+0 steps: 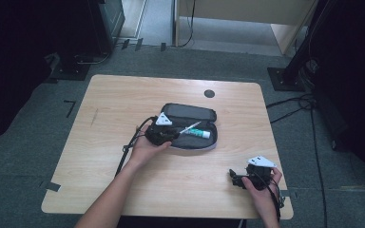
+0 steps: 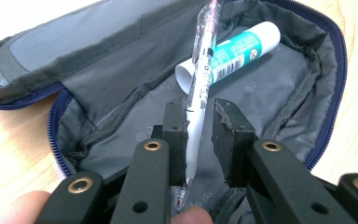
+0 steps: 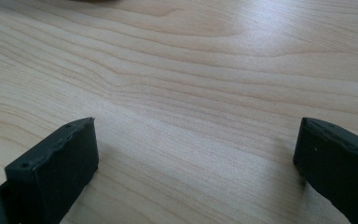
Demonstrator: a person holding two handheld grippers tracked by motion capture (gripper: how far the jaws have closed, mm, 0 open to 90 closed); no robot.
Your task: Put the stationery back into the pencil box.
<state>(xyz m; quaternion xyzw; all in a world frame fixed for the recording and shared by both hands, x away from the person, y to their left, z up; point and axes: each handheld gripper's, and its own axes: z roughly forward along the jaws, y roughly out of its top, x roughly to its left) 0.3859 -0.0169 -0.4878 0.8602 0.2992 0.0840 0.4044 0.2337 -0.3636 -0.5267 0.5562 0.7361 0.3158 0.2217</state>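
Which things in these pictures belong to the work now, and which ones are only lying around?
Part of the work:
- left gripper, with the clear plastic pen between its jaws
- open grey fabric pencil case with blue zip
- white and teal glue stick inside the case

Just lying about:
- right gripper, jaws open, on the light wooden table

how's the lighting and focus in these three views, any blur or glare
High view: dim, soft, dark corners around the table. Left gripper view: pen and glue stick sharp, top left blown out, case evenly lit. Right gripper view: wood grain clear, jaws slightly soft.
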